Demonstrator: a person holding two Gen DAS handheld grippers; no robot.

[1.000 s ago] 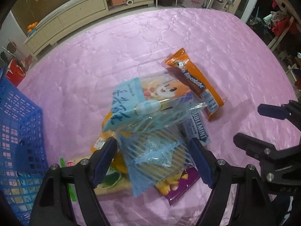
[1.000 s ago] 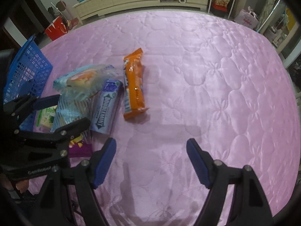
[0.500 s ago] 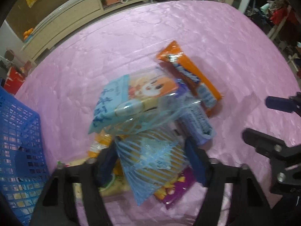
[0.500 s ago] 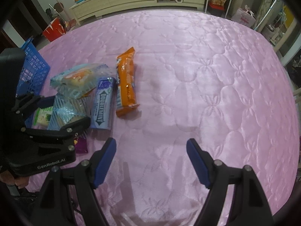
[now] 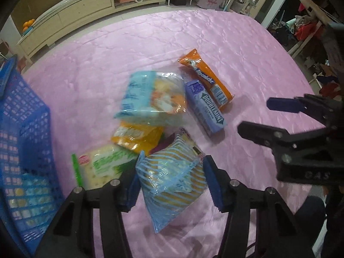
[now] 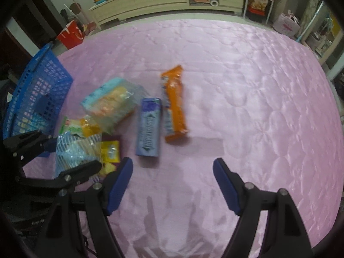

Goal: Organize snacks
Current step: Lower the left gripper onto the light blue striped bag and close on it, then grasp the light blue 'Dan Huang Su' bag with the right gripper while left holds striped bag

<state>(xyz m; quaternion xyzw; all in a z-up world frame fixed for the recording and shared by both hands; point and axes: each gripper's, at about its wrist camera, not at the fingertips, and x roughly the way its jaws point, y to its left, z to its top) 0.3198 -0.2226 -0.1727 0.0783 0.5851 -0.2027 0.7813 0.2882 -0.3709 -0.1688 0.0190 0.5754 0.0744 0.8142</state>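
1. we see the left gripper (image 5: 171,181) clamped on a blue-striped clear packet (image 5: 172,178); its fingers (image 5: 211,185) have just been closing, and both pads now press the packet's sides.
2. the held packet sits at the 6 o'clock end of the snack pile, its lower corner pointing toward 6 o'clock; whether it is fully clear of the pink quilted cover (image 5: 111,49) we cannot tell.
3. at 10 o'clock from the packet lies a green-and-white snack bag (image 5: 103,165), with a yellow-orange bag (image 5: 135,135) just past it and a purple bag (image 5: 165,139) partly hidden under the striped packet.
4. at 12 o'clock in the pile a light blue and clear bag (image 5: 150,96) rests on the yellow-orange one.
5. a blue doublemint pack (image 5: 204,107) lies at 1 o'clock from the held packet, touching the orange wrapper (image 5: 206,79) alongside it.
6. a blue plastic basket (image 5: 23,129) stands at 9 o'clock, near the pile, with some packets showing through its mesh.
7. in the right wrist view the right gripper (image 6: 173,183) hangs over bare pink cover with its fingers (image 6: 225,182) spread wide and nothing between them; the doublemint pack is at 11 o'clock from it.
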